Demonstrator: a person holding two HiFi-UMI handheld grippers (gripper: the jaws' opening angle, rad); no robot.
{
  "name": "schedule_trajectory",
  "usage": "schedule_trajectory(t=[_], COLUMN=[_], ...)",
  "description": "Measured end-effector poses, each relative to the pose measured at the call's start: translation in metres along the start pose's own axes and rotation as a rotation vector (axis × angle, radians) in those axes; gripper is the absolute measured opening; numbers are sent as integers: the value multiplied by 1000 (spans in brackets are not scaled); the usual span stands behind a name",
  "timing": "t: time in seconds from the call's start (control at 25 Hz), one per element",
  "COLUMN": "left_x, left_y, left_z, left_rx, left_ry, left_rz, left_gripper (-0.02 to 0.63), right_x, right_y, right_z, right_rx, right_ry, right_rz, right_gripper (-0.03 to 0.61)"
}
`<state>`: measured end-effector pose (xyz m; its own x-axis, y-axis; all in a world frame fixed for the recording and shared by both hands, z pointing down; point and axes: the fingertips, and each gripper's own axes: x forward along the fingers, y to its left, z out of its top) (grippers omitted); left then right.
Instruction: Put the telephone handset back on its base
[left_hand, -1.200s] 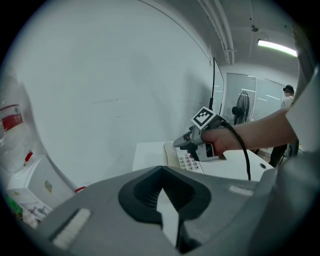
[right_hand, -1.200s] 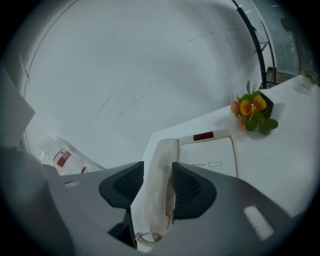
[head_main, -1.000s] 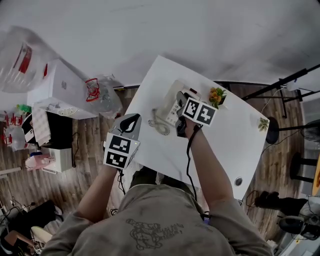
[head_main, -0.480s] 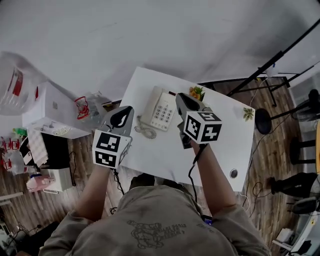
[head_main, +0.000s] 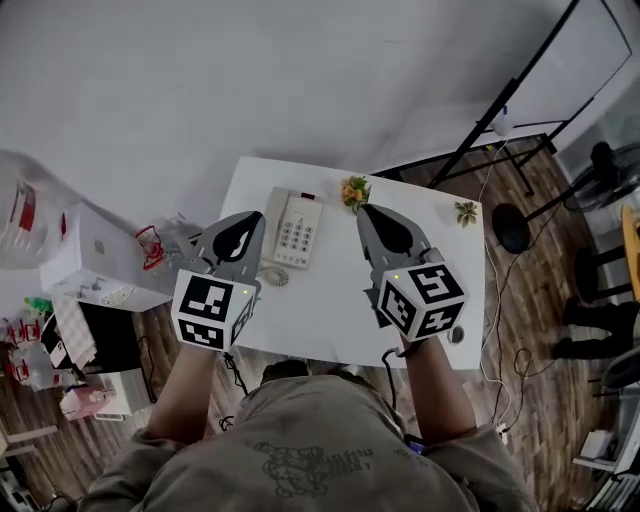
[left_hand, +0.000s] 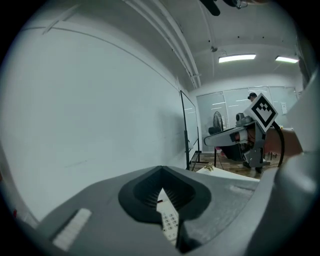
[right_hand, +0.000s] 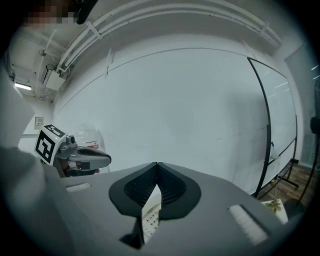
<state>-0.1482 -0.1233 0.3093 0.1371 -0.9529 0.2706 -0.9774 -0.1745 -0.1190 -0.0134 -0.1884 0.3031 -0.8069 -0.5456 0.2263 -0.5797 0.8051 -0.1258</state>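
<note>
Jaws pressed together, empty, on my left gripper and right gripper above the bench; the handset seems seated on its base, so I judge the task done.

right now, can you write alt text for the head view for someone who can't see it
Seen from above, a person holds the left tool and right tool over a white table, both shut and empty. Between them lies a white telephone, its handset apparently resting in place, with the coiled cord beside it.
</note>
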Motion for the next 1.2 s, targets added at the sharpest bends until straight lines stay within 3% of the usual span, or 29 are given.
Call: schedule_trajectory(t=[0.28, 0.76, 1.2], left_x=[-1, -4, 9], left_y=[-38, -118, -152], left_z=[41, 90, 83], left_rx=[58, 100, 117], left_ry=[-93, -194, -187], left_rz=[-6, -164, -245], left_gripper=[2, 2, 2], right_x=[-78, -185, -211], right_y=[-7, -19, -48], right_z=[27, 28, 19], right_rx=[-22, -103, -133], right_ry=[-118, -168, -169], right_rz=[-62, -175, -316], right_gripper=[28, 28, 28])
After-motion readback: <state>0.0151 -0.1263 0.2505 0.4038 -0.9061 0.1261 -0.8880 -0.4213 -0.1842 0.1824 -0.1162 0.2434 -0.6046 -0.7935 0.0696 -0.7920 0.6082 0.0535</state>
